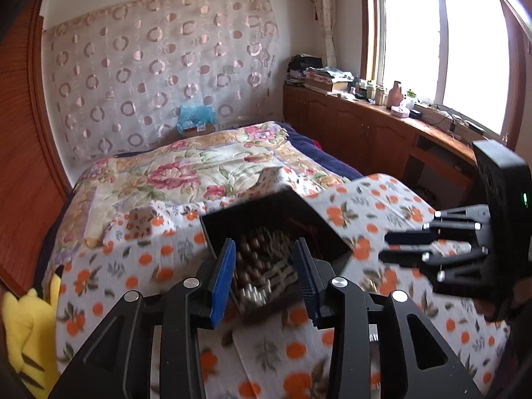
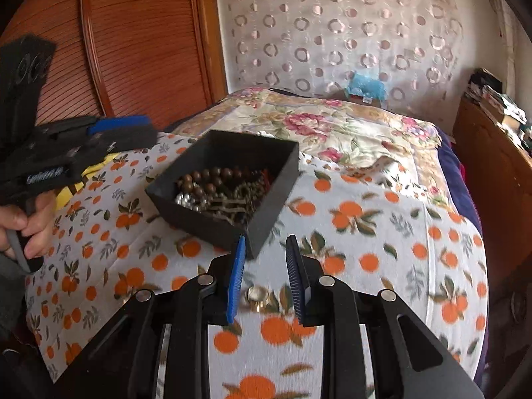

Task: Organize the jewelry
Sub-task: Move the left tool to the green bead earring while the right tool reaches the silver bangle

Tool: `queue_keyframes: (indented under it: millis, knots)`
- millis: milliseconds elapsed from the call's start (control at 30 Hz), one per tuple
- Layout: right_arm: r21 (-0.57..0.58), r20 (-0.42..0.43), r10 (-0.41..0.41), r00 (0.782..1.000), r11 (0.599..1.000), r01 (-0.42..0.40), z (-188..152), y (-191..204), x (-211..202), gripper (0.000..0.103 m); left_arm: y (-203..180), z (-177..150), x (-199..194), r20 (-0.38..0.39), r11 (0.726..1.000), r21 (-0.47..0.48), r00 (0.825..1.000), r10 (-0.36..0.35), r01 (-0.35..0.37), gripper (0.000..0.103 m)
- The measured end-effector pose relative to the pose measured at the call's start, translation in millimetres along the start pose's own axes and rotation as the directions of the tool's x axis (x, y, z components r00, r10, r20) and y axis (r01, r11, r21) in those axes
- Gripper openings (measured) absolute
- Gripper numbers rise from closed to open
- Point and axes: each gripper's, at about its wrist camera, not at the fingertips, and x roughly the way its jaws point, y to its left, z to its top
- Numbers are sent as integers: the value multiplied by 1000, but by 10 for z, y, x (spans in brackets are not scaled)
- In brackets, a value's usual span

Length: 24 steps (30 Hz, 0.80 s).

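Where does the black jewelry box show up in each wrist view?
Left wrist view: black jewelry box at lower centre, directly ahead of the left gripper.
Right wrist view: black jewelry box left of centre, beyond the right gripper.
Shared landmark: the orange-print cloth under the box.

Daylight pours in from the window (image 1: 442, 50), blown out white. My left view smears the black box (image 1: 266, 232) with motion blur. Right view's softer and even, its edges bending hard and corners going dark.
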Motion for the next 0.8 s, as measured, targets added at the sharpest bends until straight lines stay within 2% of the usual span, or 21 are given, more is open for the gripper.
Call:
queue_keyframes:
  millis: [233, 467, 633, 800]
  knots:
    - [7, 3, 21, 1000, 1000, -21, -289, 210, -166, 28, -138, -493, -280, -27, 1000, -8, 1000, -8, 8, 35]
    - [-11, -57, 76, 995, 997, -77, -510, 487, -64, 27, -215, -881, -441, -57, 999, -27, 998, -21, 19, 35]
    - [-6, -108, 60, 992, 998, -61, -592, 499, 83, 27, -196, -1042, -518, -74, 999, -46, 997, -24, 21, 35]
    - [9, -137, 79, 987, 997, -79, -642, 458, 170, 26, -236, -1145, -538, -91, 998, -53, 995, -44, 39, 35]
